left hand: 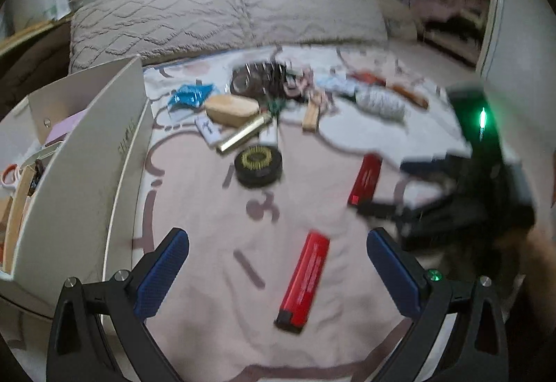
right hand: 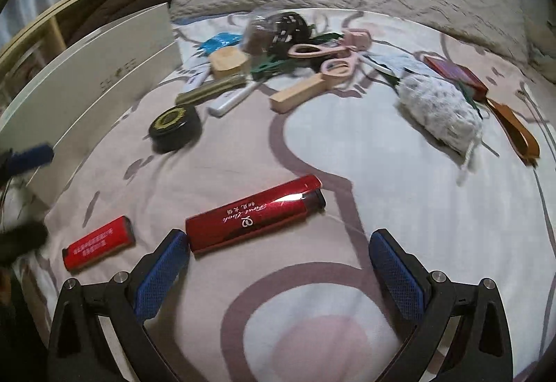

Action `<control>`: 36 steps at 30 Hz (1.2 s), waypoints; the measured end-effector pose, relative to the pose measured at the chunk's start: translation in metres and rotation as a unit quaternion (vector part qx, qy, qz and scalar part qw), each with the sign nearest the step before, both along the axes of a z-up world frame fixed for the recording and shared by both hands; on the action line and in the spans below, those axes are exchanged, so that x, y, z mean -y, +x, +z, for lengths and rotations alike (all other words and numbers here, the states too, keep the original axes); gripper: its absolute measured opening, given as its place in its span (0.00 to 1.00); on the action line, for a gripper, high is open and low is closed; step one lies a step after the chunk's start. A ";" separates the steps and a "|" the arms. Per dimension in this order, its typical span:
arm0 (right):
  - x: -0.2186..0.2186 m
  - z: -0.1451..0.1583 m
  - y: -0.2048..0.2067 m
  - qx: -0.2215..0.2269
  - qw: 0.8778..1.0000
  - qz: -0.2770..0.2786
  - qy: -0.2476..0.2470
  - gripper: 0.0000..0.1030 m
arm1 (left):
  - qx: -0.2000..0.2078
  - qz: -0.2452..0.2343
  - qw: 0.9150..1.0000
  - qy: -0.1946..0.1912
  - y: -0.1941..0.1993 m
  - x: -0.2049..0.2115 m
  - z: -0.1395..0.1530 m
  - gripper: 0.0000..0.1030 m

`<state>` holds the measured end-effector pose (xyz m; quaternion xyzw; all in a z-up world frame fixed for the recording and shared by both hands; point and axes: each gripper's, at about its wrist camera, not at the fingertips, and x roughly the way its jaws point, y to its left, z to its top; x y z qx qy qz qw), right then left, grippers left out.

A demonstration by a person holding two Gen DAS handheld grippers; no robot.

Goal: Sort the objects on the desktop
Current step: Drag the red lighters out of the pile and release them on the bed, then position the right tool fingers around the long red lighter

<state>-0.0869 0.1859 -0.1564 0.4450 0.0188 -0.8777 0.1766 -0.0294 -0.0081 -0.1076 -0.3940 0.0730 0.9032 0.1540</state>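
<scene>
Two red lighters lie on a pink and white bedsheet. The flat red lighter lies between my left gripper's open blue fingers, nothing held. The larger glossy red lighter lies just ahead of my open right gripper, its near end close to the left finger. In the left wrist view the right gripper's black body shows at the right. Further back sit a black round tin, a gold bar, a wooden block, pink scissors and a grey fluffy roll.
A white open box with sorted items stands at the left edge of the bed. Grey patterned pillows line the back. A dark red box and a brown strap lie at the far right.
</scene>
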 end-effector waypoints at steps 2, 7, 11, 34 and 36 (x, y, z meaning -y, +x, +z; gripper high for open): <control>0.002 -0.001 -0.001 -0.001 1.000 0.000 0.003 1.00 | 0.016 -0.007 0.999 -0.037 0.000 -0.005 -0.010 1.00; 0.005 -0.002 -0.001 -0.002 1.000 0.001 0.011 1.00 | 0.025 -0.010 0.990 -0.141 0.002 -0.012 -0.029 1.00; 0.004 -0.002 -0.001 -0.001 1.000 0.001 0.004 1.00 | -0.022 -0.001 0.968 -0.249 0.008 -0.014 -0.031 1.00; -0.003 0.006 -0.041 0.028 0.992 0.064 -0.101 1.00 | -0.017 0.002 0.981 -0.192 0.001 -0.012 -0.022 1.00; -0.004 0.007 -0.039 0.028 0.990 0.076 -0.118 1.00 | -0.004 -0.006 0.987 -0.164 0.001 -0.014 -0.022 1.00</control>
